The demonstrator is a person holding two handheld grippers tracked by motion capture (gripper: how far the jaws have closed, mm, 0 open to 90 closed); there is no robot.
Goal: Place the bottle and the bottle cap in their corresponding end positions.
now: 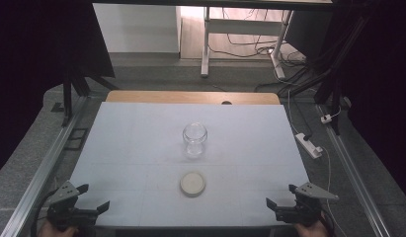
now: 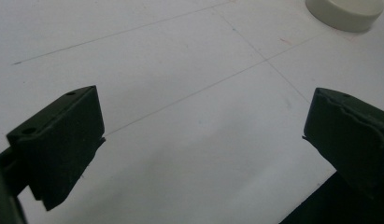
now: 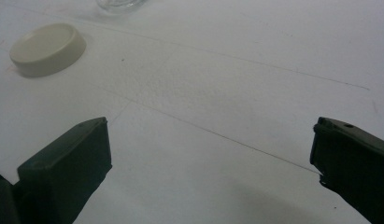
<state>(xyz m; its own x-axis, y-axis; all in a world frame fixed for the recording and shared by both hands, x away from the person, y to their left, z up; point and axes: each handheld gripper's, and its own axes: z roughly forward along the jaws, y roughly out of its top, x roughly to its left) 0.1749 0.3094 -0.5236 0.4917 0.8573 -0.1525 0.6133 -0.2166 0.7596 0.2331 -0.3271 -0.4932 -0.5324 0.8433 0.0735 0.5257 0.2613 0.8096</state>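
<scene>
One jar (image 1: 195, 139): clear glass, rounded body, open mouth, standing upright at the middle of the table (image 1: 131, 133). Glass is faint against the white top; outline readable, contents cannot be told.

One lid (image 1: 192, 183): round, cream, flat-topped, lying on the table just nearer the person than the jar, apart from it. In the left gripper view the lid (image 2: 344, 13) is cut off at the top right corner. In the right gripper view the lid (image 3: 47, 49) lies whole at upper left, with the jar (image 3: 116, 4) only as a sliver of base at the top edge.

Two grippers. Left gripper (image 1: 94, 197) at the near left corner of the table, jaws spread wide, nothing between them. Right gripper (image 1: 281, 196) at the near right corner, jaws likewise spread, empty. Both well apart from lid and jar.

Hands mostly cut off by the bottom edge of the high view.
</scene>
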